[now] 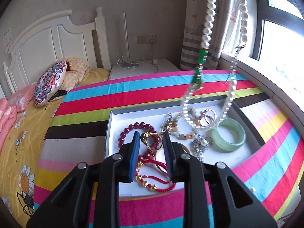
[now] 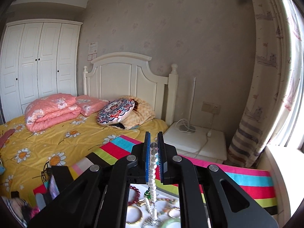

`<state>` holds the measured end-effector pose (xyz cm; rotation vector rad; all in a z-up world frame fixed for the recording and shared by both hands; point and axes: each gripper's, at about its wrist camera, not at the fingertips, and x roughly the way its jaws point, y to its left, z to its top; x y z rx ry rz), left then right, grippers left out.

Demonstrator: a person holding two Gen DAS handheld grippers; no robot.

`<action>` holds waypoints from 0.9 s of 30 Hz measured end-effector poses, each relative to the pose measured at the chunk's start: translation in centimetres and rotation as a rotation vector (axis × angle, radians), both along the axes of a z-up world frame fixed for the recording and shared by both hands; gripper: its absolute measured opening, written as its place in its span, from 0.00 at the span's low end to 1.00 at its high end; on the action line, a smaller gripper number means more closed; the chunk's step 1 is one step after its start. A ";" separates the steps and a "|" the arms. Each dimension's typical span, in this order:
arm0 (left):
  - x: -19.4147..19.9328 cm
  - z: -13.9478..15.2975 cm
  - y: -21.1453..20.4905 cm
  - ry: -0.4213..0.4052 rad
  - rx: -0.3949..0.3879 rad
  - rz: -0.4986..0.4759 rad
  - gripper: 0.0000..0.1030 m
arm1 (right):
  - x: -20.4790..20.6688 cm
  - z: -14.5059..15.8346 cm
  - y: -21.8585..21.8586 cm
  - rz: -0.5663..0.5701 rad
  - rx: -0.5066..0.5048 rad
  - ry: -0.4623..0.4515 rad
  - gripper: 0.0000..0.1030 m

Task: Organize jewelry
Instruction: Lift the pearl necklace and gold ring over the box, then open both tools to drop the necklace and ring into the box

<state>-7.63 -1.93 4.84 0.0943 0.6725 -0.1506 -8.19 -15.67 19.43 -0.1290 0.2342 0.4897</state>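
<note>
A white shallow box (image 1: 237,157) on a striped cloth holds jewelry: a dark red bead bracelet (image 1: 131,129), a gold ring (image 1: 152,140), red cord bracelets (image 1: 152,180), a mixed bead bracelet (image 1: 184,131), gold hoops (image 1: 208,115), a silver brooch (image 1: 202,144) and a green jade bangle (image 1: 228,134). My left gripper (image 1: 151,136) is open just above the box, its jaws on either side of the gold ring. My right gripper (image 2: 153,134) is shut on a pearl necklace (image 2: 153,171) with green beads, which hangs from above down into the box (image 1: 209,19).
The striped cloth (image 1: 133,89) covers a table beside a bed with a yellow flowered quilt (image 2: 57,133). A white nightstand (image 2: 195,138) with cables stands behind. A window sill (image 1: 266,79) and curtain are on the right. Dark clutter (image 2: 55,178) lies at the table's left end.
</note>
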 end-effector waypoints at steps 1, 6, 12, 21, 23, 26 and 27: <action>0.2 -0.1 0.1 0.001 -0.002 0.007 0.23 | 0.4 -0.2 0.4 0.008 0.007 0.011 0.08; 1.0 -1.3 0.6 0.017 -0.005 0.036 0.24 | 2.7 -3.5 1.1 0.036 0.013 0.117 0.08; 0.9 -2.4 0.9 0.007 0.013 0.044 0.62 | 5.3 -11.3 -1.0 0.013 -0.070 0.287 0.08; 0.8 -3.4 0.3 0.017 0.017 0.056 0.82 | 6.9 -16.1 -4.7 -0.036 -0.014 0.419 0.08; 0.4 -3.7 0.3 0.014 0.018 0.059 0.85 | 6.5 -16.8 -4.7 -0.037 -0.018 0.435 0.09; -0.1 -3.6 0.7 0.010 0.002 0.066 0.86 | 6.1 -17.6 -4.7 -0.045 -0.049 0.450 0.09; -0.3 -3.5 1.0 0.002 -0.015 0.072 0.87 | 6.0 -17.7 -4.6 -0.044 -0.058 0.450 0.09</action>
